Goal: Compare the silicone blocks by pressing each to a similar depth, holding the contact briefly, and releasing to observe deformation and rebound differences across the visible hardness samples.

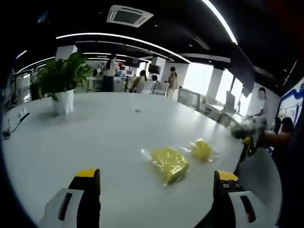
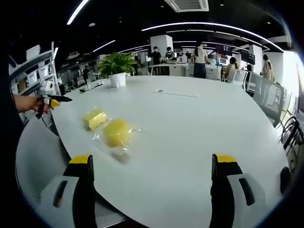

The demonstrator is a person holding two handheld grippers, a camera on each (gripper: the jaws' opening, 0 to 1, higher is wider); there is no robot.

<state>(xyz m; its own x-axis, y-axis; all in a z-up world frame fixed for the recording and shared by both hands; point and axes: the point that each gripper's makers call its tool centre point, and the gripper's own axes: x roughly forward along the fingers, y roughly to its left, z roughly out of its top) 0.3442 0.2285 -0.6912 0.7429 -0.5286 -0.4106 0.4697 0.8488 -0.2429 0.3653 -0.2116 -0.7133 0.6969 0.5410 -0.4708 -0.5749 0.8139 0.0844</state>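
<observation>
Two yellow silicone blocks in clear bags lie on the white table (image 1: 95, 137). The rectangular block (image 1: 170, 164) is nearer my left gripper (image 1: 157, 175), which hovers open just short of it. The rounder block (image 1: 202, 149) lies a little beyond. In the right gripper view the rounder block (image 2: 117, 132) is closer and the rectangular block (image 2: 95, 118) sits behind it. My right gripper (image 2: 152, 164) is open above the table, right of both blocks, holding nothing. Each gripper also appears in the other's view, held in a hand off the table's edge: right gripper (image 1: 248, 133), left gripper (image 2: 54, 100).
A potted plant (image 1: 61, 85) (image 2: 118, 71) stands near the table's far side. A cable (image 1: 12, 127) lies at one edge and a thin object (image 2: 175, 93) lies mid-table. People (image 2: 199, 59) and desks are in the background, with chairs (image 2: 266, 95) along the table.
</observation>
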